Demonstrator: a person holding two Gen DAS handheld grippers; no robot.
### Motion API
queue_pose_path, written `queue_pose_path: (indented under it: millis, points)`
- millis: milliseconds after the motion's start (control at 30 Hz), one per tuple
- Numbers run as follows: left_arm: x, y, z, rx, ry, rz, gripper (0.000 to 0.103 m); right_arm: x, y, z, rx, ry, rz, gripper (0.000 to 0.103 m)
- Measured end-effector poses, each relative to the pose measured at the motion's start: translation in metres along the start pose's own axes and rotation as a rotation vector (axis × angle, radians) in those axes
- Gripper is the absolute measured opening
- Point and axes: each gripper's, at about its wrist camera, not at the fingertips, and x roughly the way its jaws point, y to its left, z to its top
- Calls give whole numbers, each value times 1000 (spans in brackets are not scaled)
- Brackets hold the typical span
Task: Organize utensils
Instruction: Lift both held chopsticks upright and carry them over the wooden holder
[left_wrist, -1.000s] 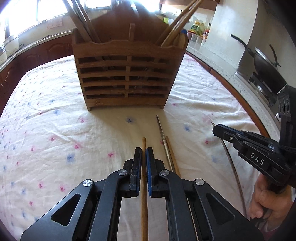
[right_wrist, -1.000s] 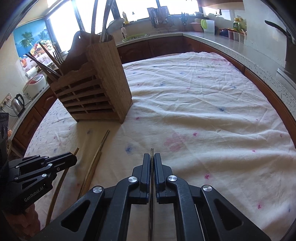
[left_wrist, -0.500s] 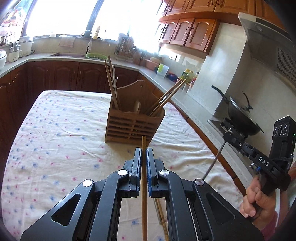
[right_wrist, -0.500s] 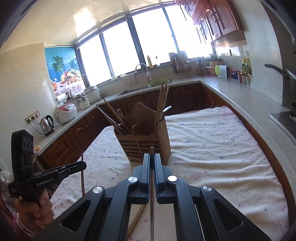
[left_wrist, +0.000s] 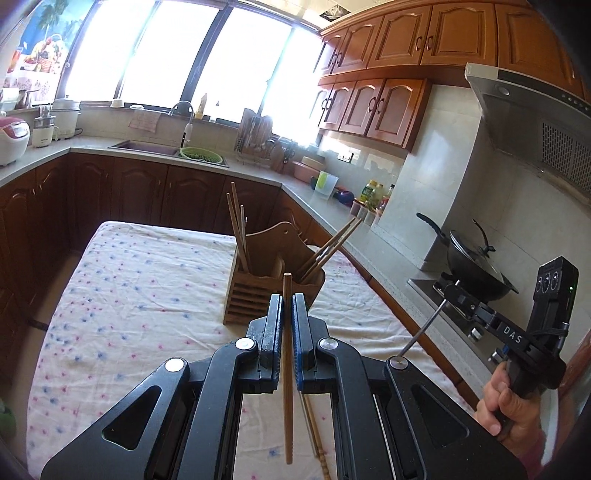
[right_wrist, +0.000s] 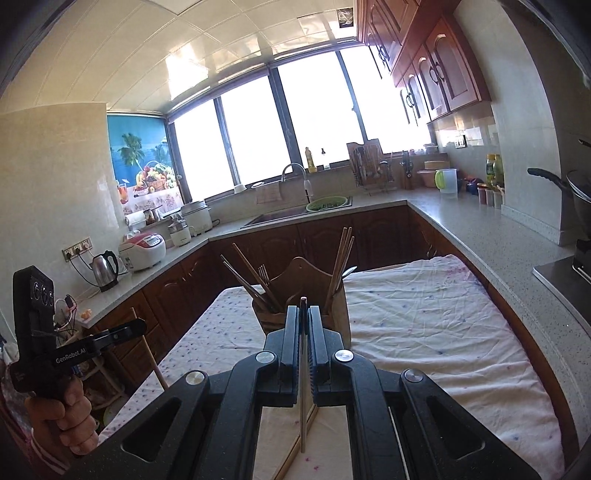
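We hold 1 wooden chopstick (left_wrist: 287, 369) in our left tongs (left_wrist: 287, 306), which are squeezed tight on it. Its long side runs straight out along the fingers, and its tip pokes past them toward the wooden holder (left_wrist: 271, 291) ahead on the spotted cloth (left_wrist: 140, 295). Our right tongs (right_wrist: 303, 321) are pinched shut on 1 thin metal chopstick (right_wrist: 303, 398), which points forward the same way. 2 more sticks (left_wrist: 314, 432) lie on the cloth under our left tongs.
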Motion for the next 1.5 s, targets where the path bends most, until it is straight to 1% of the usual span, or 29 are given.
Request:
queue_pose_path:
  millis: [367,733,900,1067,1167,1500]
  points:
    - [-1,-1,10,1,-39,17,4,0,-2,2,5,1,0,4]
    - [13,-4,28,15,-78,34,4,11,-4,11,11,-3,12,4]
    - [22,-11,43,40,-123,62,4,18,-4,20,13,-14,13,4]
    - [32,-19,66,74,-176,66,4,28,-4,38,6,-48,12,4]
    - [42,-22,82,97,-206,82,4,38,-3,52,1,-72,14,4]
    - [77,-22,132,125,-320,119,4,74,-6,101,12,-165,-4,4]
